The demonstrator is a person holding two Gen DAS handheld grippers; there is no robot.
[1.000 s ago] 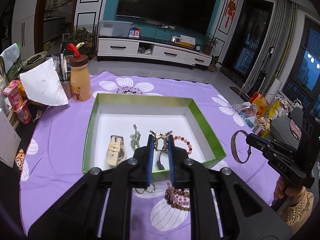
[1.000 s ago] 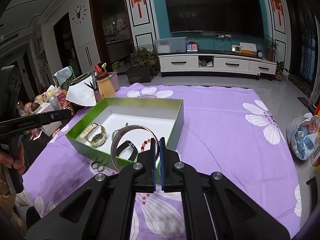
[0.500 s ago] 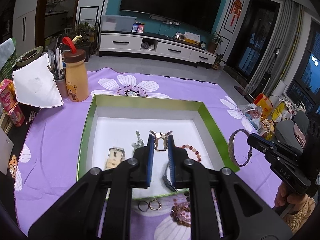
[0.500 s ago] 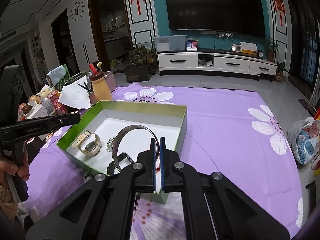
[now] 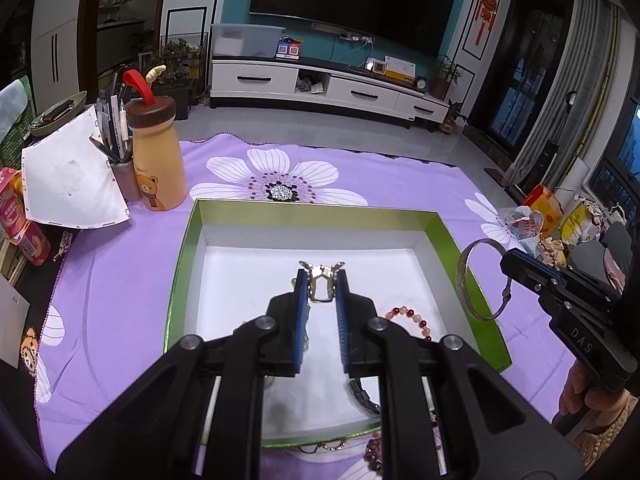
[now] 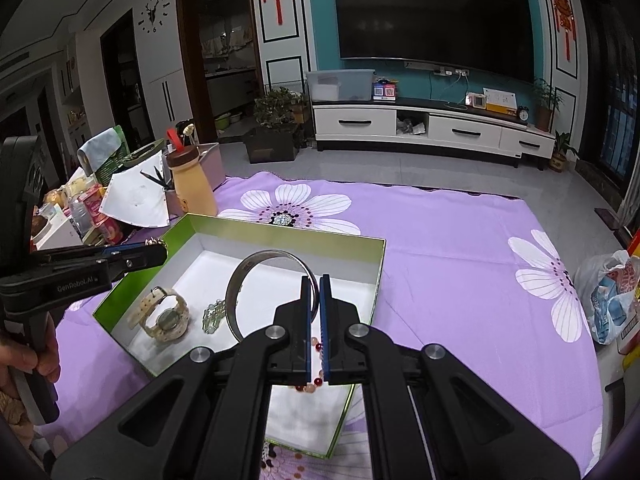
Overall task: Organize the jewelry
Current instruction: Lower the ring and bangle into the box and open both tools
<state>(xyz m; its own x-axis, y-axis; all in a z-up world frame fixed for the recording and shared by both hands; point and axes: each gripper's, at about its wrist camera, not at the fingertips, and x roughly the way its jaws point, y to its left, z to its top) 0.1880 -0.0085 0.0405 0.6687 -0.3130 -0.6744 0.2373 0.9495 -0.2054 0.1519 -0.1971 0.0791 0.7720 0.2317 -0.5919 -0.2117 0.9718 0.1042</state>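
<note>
A green box (image 5: pixel 188 248) with a white floor sits on the purple flowered cloth. My left gripper (image 5: pixel 321 276) is shut on a gold clasp piece (image 5: pixel 321 289) and holds it over the box. My right gripper (image 6: pixel 315 280) is shut on a silver bangle (image 6: pixel 236 292) and holds it above the box (image 6: pixel 376 272); the bangle also shows in the left wrist view (image 5: pixel 466 280). Inside lie a cream watch (image 6: pixel 164 316), a green bead piece (image 6: pixel 212 314) and a red bead bracelet (image 5: pixel 412 316).
A tan bear bottle (image 5: pixel 156 156), a pen cup (image 5: pixel 120 168) and a white paper (image 5: pixel 68 184) stand at the far left. Rings (image 5: pixel 328 446) and a dark bead bracelet (image 5: pixel 374 452) lie on the cloth in front of the box. Bags (image 6: pixel 612 300) lie off the right edge.
Both grippers have moved forward over the box with their pieces still held. The bangle now hangs over the box's white floor.
</note>
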